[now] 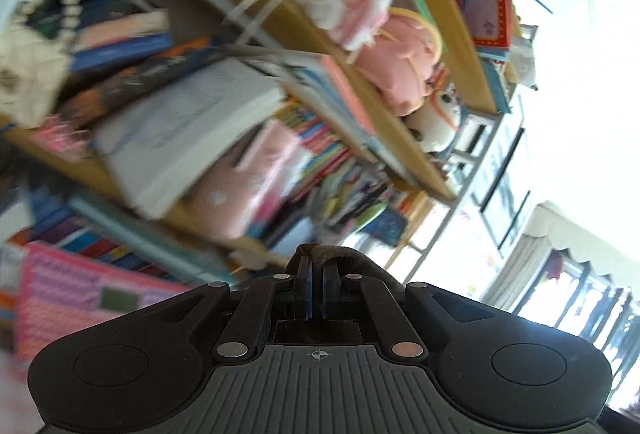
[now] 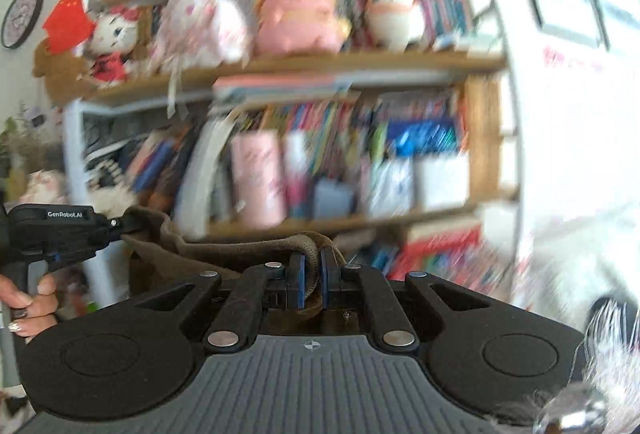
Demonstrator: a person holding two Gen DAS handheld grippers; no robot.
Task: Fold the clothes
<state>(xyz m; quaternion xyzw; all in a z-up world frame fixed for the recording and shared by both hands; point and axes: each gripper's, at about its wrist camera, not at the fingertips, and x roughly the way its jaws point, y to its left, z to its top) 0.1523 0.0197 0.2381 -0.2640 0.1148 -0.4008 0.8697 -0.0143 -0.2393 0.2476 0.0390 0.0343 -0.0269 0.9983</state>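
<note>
A brown garment (image 2: 224,248) hangs in the air between both grippers, its thick hem stretched from one to the other. My right gripper (image 2: 313,274) is shut on a fold of that hem. In the right wrist view the left gripper (image 2: 132,223) pinches the cloth's other end at the far left, held by a hand (image 2: 30,304). In the left wrist view my left gripper (image 1: 317,278) is shut on the same brown garment (image 1: 340,254), whose edge curls over the fingertips. Most of the cloth hangs below, out of sight.
A wooden bookshelf (image 2: 360,62) packed with books and plush toys (image 2: 298,14) fills the background, blurred by motion. A round clock (image 2: 22,16) hangs on the wall at left. Bright windows with curtains (image 1: 532,262) lie to the right in the left wrist view.
</note>
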